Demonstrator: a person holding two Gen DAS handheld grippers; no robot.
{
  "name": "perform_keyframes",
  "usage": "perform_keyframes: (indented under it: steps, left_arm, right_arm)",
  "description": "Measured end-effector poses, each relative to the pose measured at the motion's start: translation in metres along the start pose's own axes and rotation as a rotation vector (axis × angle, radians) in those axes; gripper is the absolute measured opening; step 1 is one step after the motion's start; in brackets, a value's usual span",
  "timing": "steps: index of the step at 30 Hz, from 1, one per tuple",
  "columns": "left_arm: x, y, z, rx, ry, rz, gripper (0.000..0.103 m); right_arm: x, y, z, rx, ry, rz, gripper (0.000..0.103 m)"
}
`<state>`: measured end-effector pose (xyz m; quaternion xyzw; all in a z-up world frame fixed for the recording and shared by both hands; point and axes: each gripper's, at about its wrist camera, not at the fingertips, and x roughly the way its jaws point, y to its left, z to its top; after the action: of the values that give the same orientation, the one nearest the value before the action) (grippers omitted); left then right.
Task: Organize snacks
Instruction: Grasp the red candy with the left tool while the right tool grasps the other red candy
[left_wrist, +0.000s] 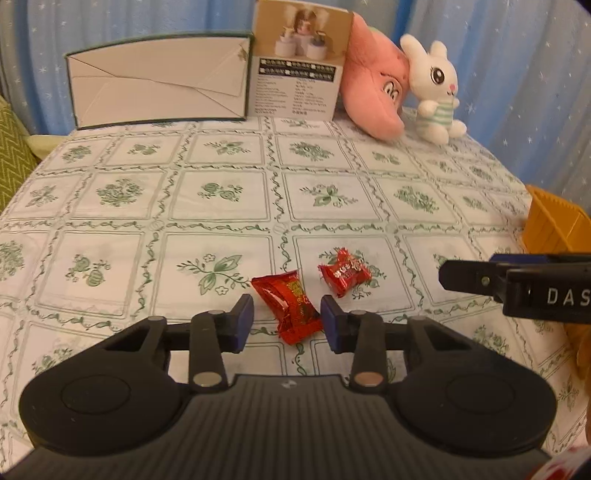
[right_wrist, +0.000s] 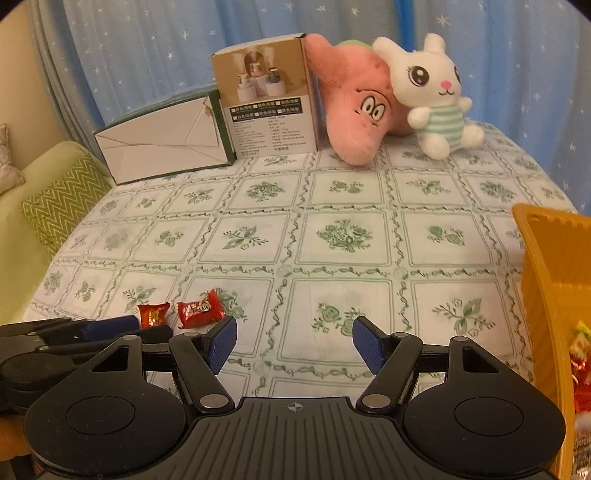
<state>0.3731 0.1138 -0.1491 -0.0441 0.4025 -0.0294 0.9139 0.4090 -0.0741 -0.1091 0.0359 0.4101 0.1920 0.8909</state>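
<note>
While two red candies lie near the front edge of the table (left_wrist: 221, 206), the left gripper (left_wrist: 287, 317) sits low over one of them. This nearer candy (left_wrist: 291, 306) is a red shiny pack, and it lies between the two blue pads. The right pad looks like it touches the wrapper, but a small gap shows at the left pad (left_wrist: 242, 321), so the pack is not squeezed. The jaws are only partly open.

The second candy (left_wrist: 344, 272) is a smaller red pack. It lies on the cloth just behind and to the right of the first one, and nothing touches it.

The right gripper (right_wrist: 294, 343) is near the same front edge, farther to the right. Its blue pads stand wide apart and hold nothing. Only the green and white cloth shows between them.

An orange bin (right_wrist: 543, 280) stands at the right edge of the table. Some bright snack packs (right_wrist: 581, 354) lie inside it.

Along the back edge stand a flat white box (left_wrist: 159, 79) with a green rim and a taller brown box (left_wrist: 301, 62). Beside them a pink plush toy (left_wrist: 373, 74) leans over, and a white bunny toy (left_wrist: 436, 88) sits against it. A blue curtain with stars (right_wrist: 147, 44) hangs behind the table.
</note>
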Motion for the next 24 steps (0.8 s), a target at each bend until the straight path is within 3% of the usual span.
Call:
perform_keyframes:
  steps: [5,9,19,24]
  left_arm:
    - [0.004,0.005,0.005,-0.009,0.003,0.001,0.020]
    - [0.001,0.014,0.007,-0.002,0.013,0.024,0.019]
    - [-0.009,0.043,0.006,-0.069,0.047,0.025,0.020]
    - [-0.009,0.042,0.006,-0.055,0.050,0.024,0.021]
  right_arm:
    - [0.012,0.009,0.001,-0.057,-0.007,0.020,0.069]
    - [0.023,0.011,-0.003,-0.099,-0.007,0.040,0.069]
    - [0.041,0.030,-0.002,-0.109,-0.037,0.192,0.069]
    - [0.056,0.043,0.001,-0.140,-0.045,0.211,0.068]
